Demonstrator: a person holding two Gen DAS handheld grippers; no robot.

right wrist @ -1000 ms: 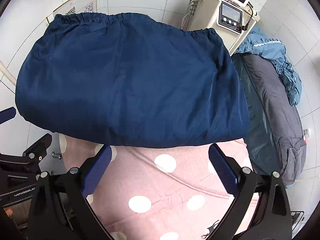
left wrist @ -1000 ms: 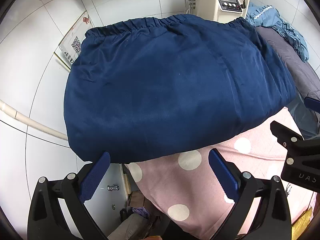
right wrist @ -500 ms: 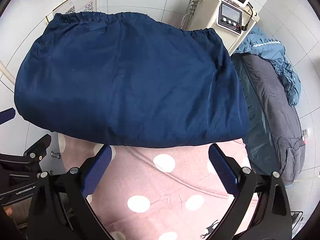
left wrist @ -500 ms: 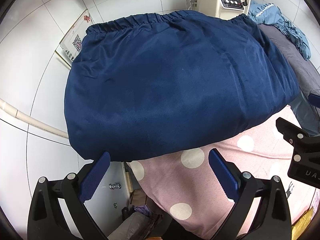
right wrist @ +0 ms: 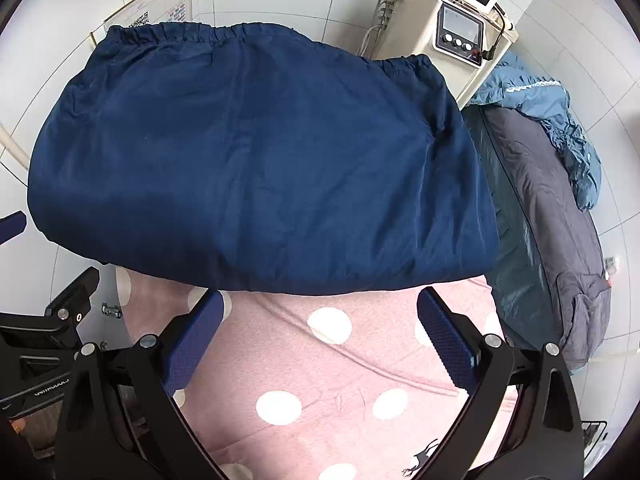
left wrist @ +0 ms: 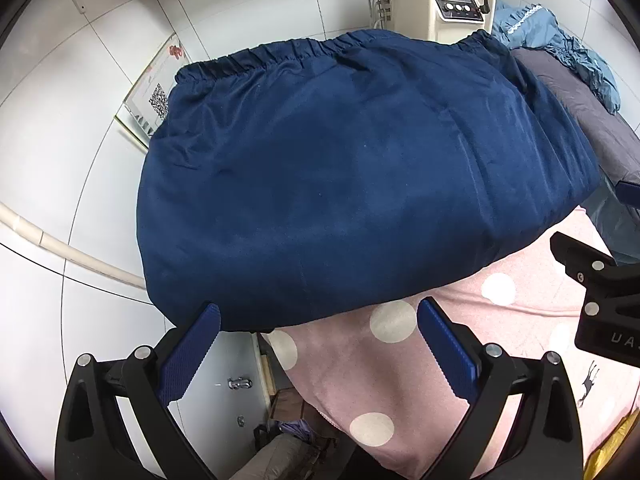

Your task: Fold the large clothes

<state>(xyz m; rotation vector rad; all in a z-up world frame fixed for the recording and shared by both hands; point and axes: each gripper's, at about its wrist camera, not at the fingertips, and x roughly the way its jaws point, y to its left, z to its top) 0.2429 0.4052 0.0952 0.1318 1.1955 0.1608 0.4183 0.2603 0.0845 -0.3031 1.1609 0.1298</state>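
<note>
Dark navy garment with a gathered elastic waistband (left wrist: pixel 360 176) lies folded flat on the pink cloth with white polka dots (right wrist: pixel 344 372), waistband at the far edge. Left gripper (left wrist: pixel 318 342) hovers by the near hem, jaws wide and empty. Right gripper (right wrist: pixel 320 330) likewise gapes, holding nothing.

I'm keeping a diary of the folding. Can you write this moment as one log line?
left tongs: open | right tongs: open | dark blue elastic-waist garment: flat on pink polka-dot sheet, ungripped
</note>
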